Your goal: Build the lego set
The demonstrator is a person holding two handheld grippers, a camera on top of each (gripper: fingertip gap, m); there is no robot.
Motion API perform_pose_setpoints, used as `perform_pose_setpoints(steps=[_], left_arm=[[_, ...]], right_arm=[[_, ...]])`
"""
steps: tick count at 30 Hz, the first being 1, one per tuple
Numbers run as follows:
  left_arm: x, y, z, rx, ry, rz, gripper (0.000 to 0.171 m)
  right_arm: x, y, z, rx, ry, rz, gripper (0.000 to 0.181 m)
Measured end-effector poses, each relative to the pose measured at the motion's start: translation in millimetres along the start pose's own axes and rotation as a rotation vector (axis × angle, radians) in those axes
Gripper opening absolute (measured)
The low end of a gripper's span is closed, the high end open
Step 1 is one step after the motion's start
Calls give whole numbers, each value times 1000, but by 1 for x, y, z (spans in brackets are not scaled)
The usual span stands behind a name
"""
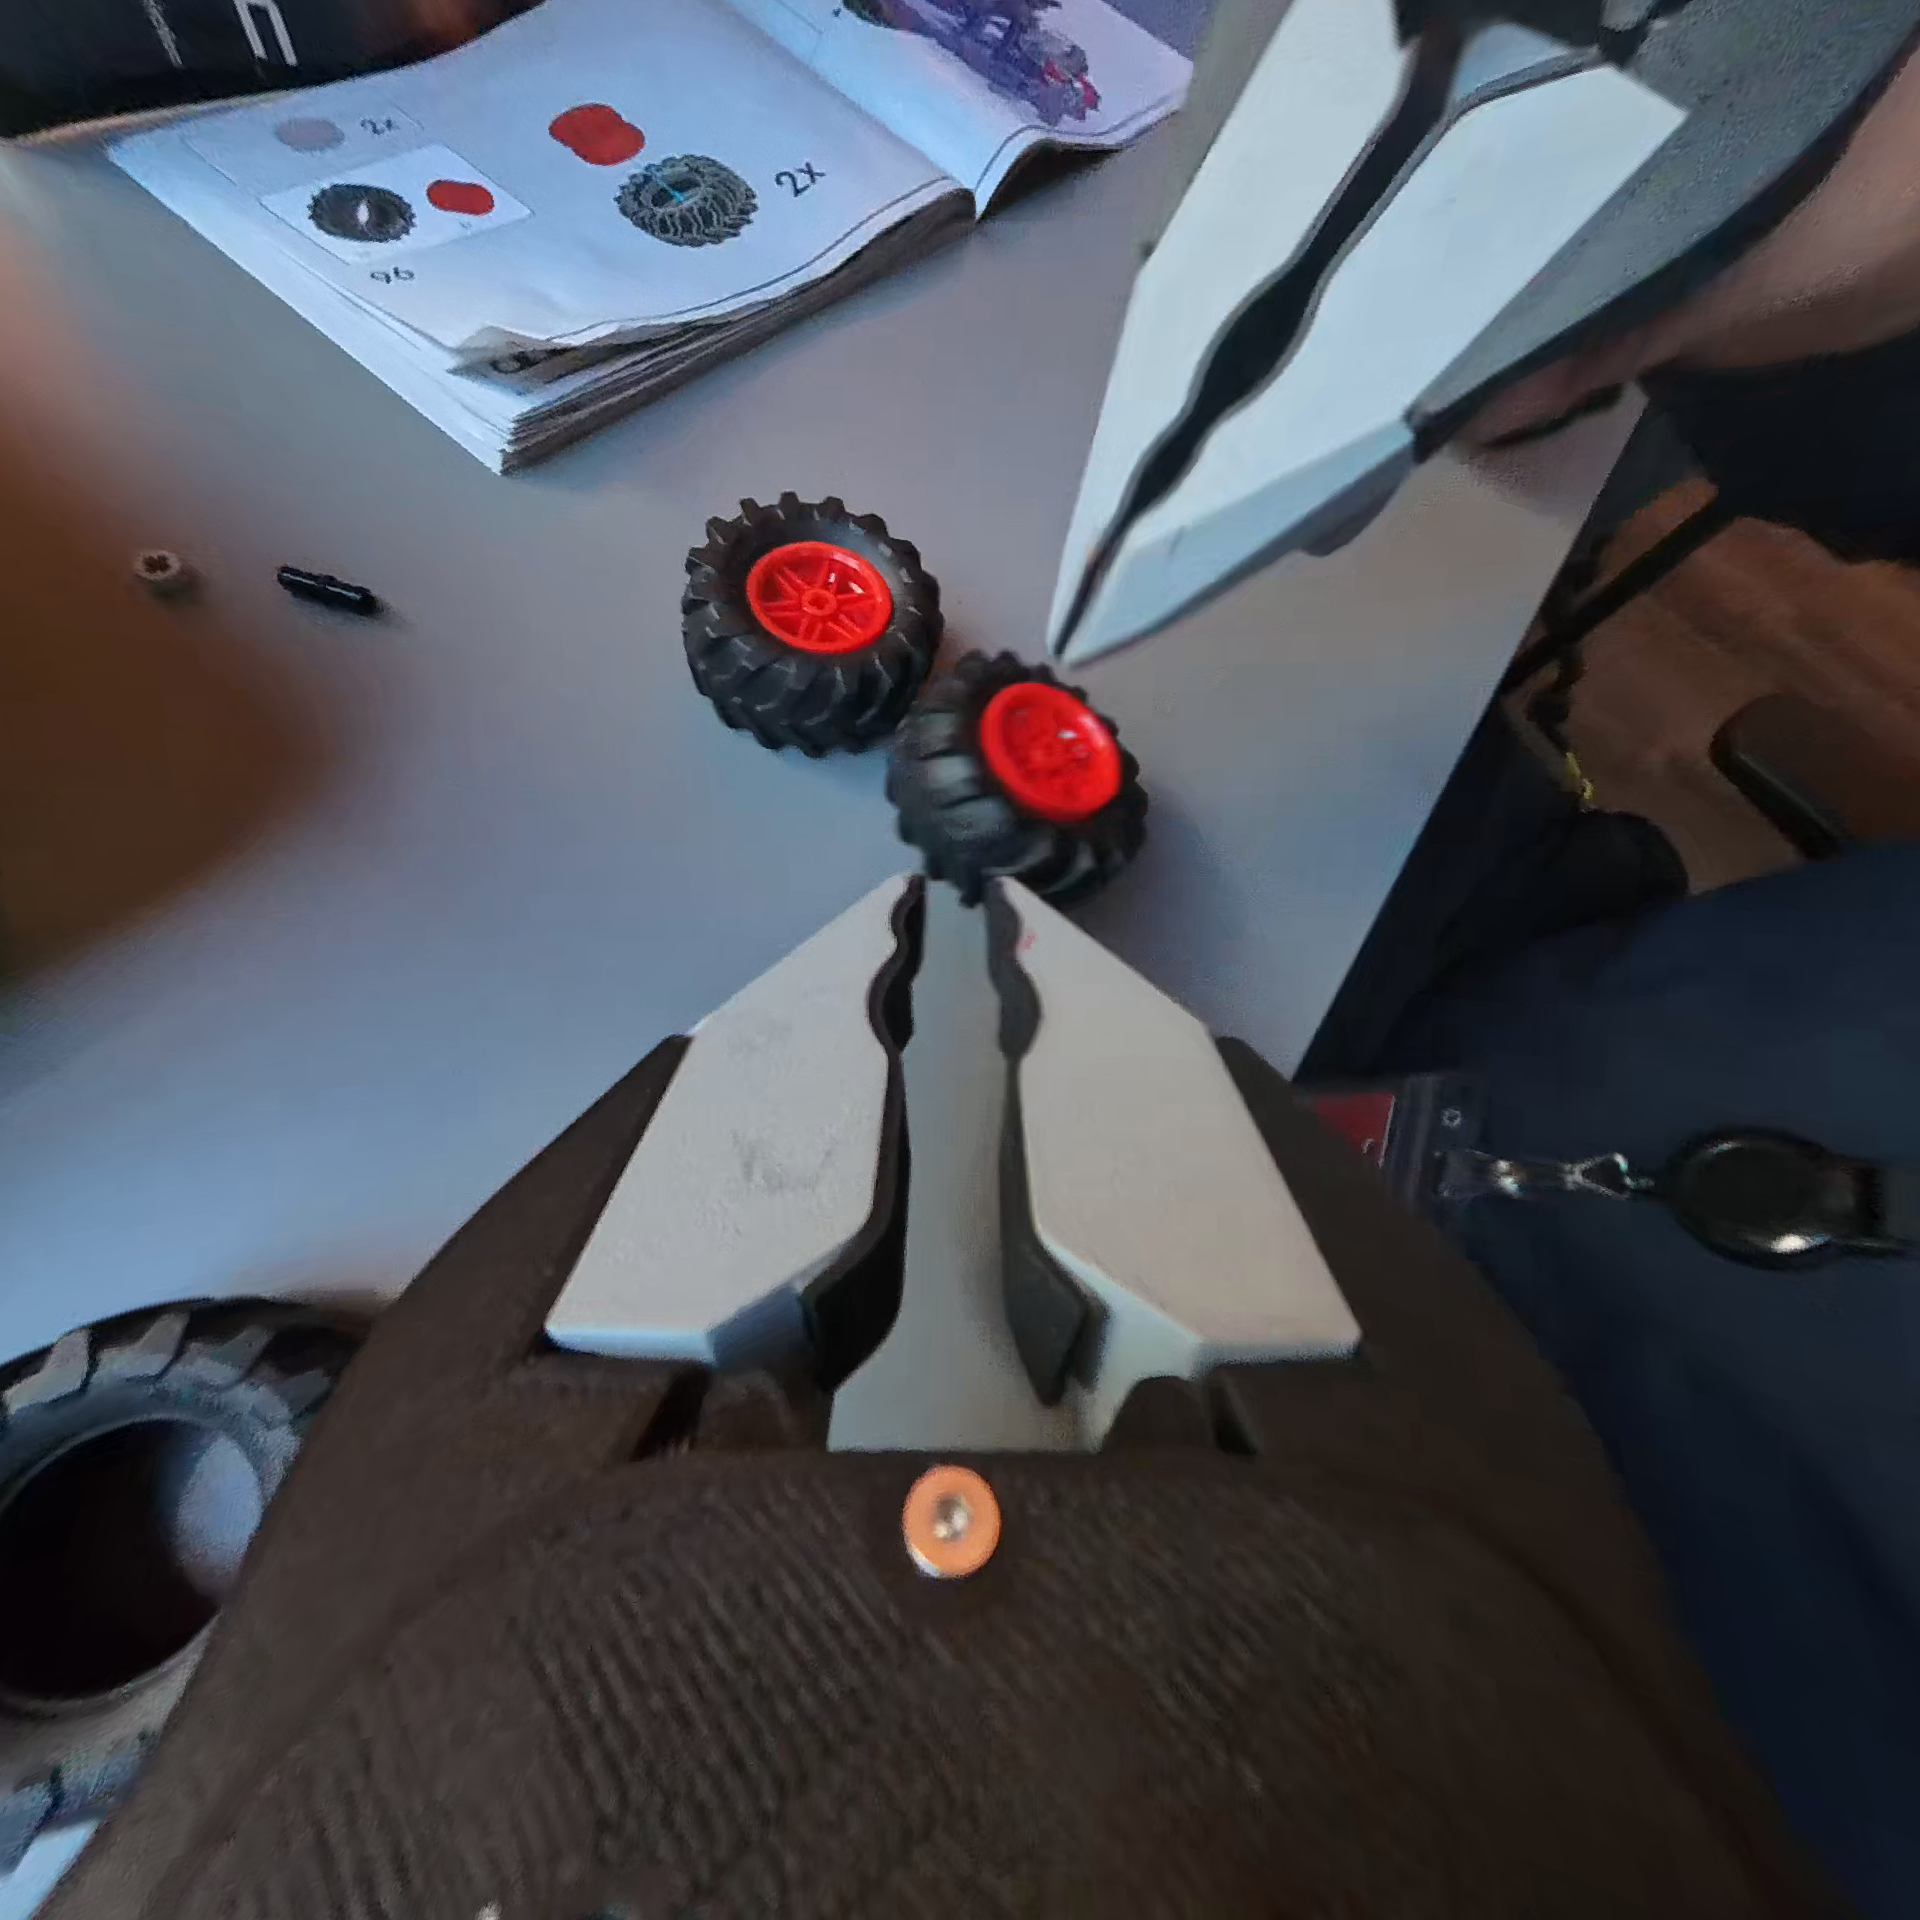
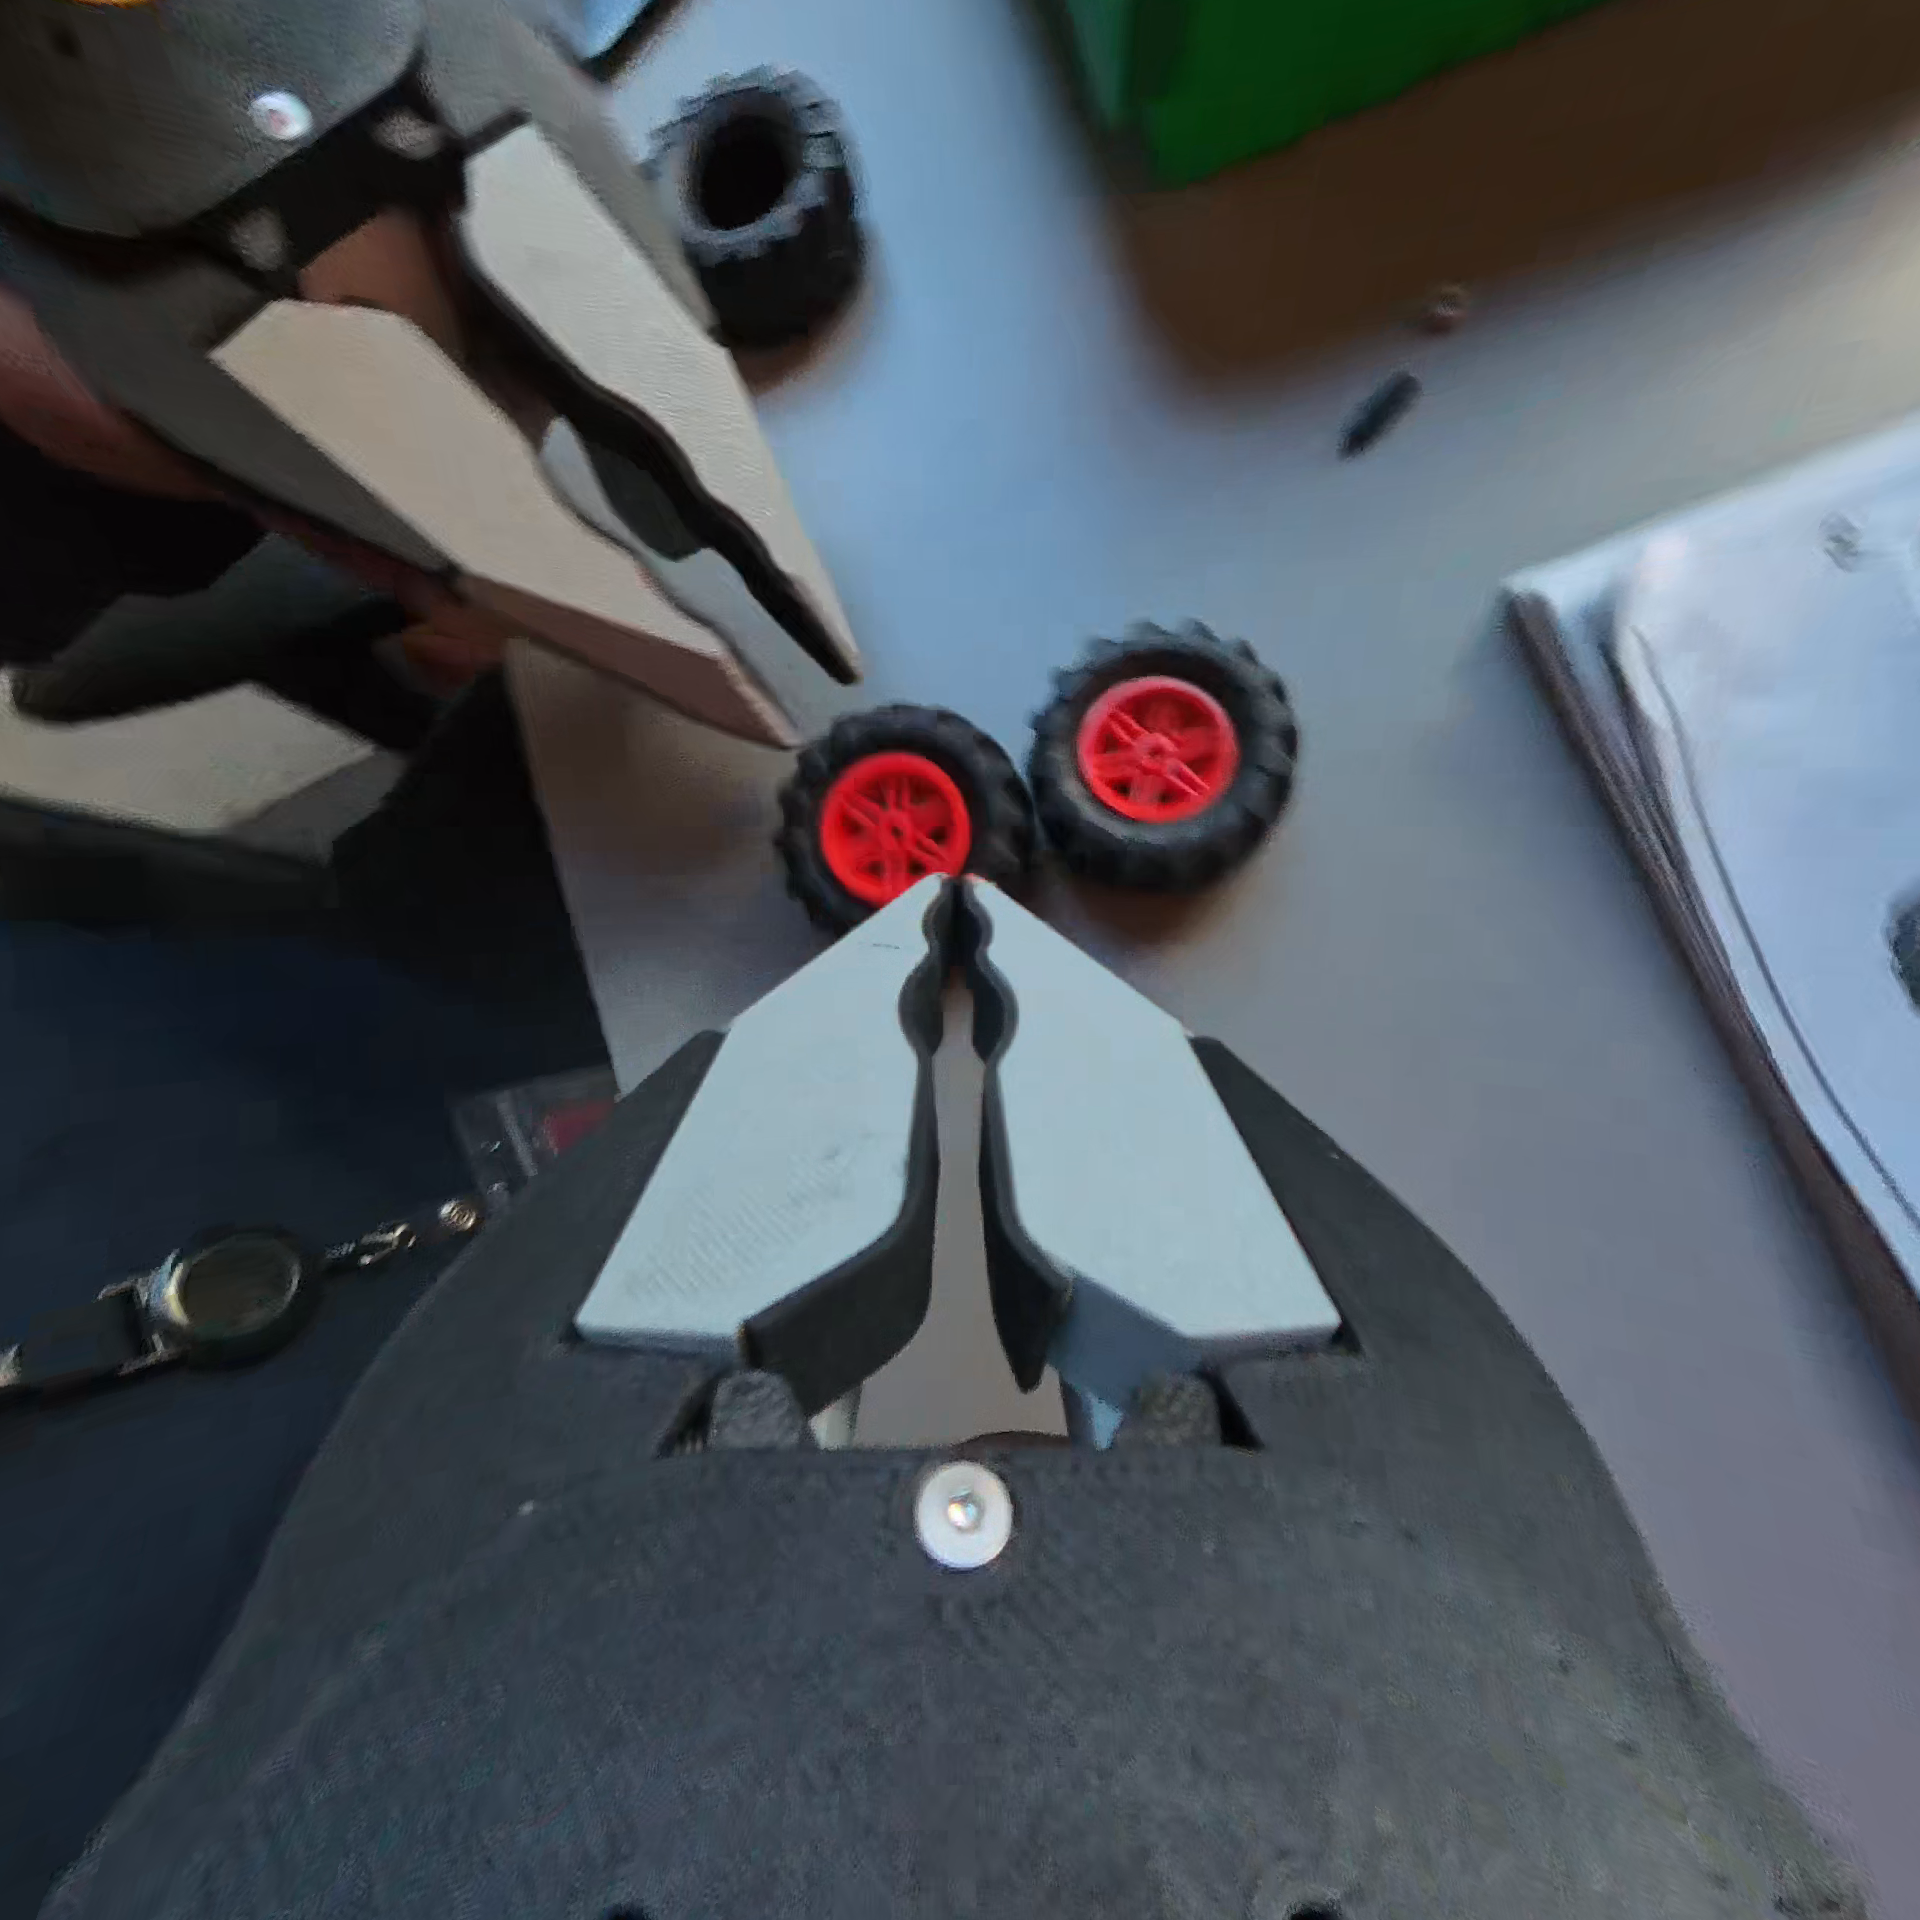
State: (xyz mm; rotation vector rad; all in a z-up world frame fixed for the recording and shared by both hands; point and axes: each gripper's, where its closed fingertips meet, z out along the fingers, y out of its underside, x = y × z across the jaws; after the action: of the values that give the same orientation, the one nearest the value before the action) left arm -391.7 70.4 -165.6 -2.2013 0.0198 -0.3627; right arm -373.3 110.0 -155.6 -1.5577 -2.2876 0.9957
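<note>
Two small wheels with black treaded tyres and red rims lie side by side on the grey table. The near wheel lies just beyond both grippers' tips. The far wheel touches it. My left gripper is a little open and empty, its tips right at the near wheel's tyre; it also shows in the right wrist view. My right gripper is shut and empty, tips over the near wheel's edge; it also shows in the left wrist view.
An open instruction booklet lies beyond the wheels. A bare black tyre, a black pin and a tan bush lie loose. A green and brown box stands behind. The table edge borders a person's lap. Tip to tip, the grippers are about 6 centimeters apart.
</note>
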Motion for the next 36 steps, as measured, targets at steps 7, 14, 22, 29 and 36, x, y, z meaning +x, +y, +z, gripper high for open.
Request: perform_pose_setpoints(steps=[7, 14, 22, 29, 36], left_arm=[[-1, -4, 15, -42, 172, -176, 34], [6, 0, 21, -84, 223, -161, 37], [17, 0, 12, -9, 92, 58, 29], [22, 6, -2, 19, 108, 111, 30], [52, 26, 8, -138, 310, 155, 30]], right_arm=[[9, 19, 15, 92, -51, 285, 0], [-17, 14, 9, 222, -354, 470, 57], [-16, 9, 19, 260, -332, 406, 37], [-33, 2, 24, 269, -196, 81, 33], [-58, 7, 15, 307, -160, -250, 31]])
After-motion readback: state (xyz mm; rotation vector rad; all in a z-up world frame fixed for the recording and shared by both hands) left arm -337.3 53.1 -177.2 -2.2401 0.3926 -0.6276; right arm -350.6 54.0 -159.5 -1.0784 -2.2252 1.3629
